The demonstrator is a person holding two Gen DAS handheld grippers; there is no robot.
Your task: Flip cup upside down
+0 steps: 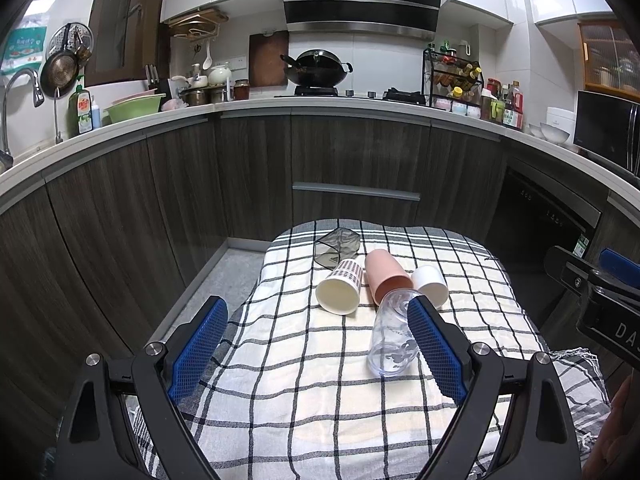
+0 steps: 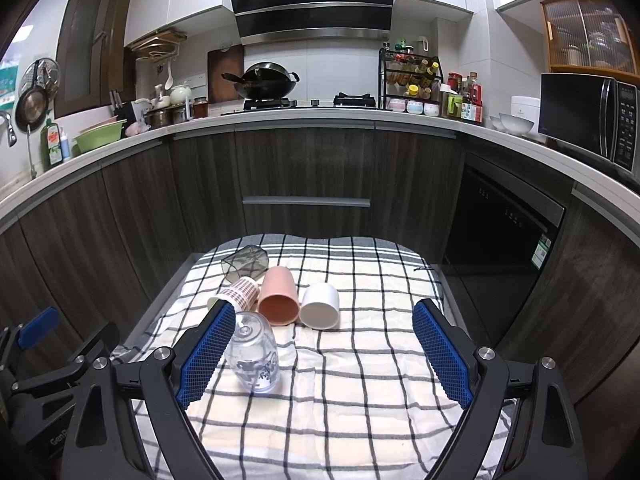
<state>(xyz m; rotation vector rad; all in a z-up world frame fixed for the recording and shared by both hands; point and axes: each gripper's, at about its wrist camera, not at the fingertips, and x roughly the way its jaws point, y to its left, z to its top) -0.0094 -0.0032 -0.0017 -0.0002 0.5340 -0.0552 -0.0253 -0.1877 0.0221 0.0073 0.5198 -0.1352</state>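
Several cups lie on their sides on a checked cloth (image 1: 320, 380): a clear printed glass (image 1: 390, 332) nearest, a patterned white cup (image 1: 340, 287), a pink cup (image 1: 386, 276), a plain white cup (image 1: 431, 285) and a dark smoky cup (image 1: 337, 245) at the back. They also show in the right wrist view: the glass (image 2: 254, 354), the patterned cup (image 2: 237, 294), the pink cup (image 2: 278, 296), the white cup (image 2: 320, 306) and the dark cup (image 2: 245, 262). My left gripper (image 1: 318, 316) is open and empty, short of the cups. My right gripper (image 2: 324, 320) is open and empty, above the cloth.
The cloth (image 2: 340, 392) covers a small table in front of dark kitchen cabinets (image 1: 352, 160). The floor (image 1: 232, 276) drops away on the left. A dishwasher (image 2: 500, 232) stands to the right. The right gripper body (image 1: 600, 292) shows at the right edge of the left wrist view.
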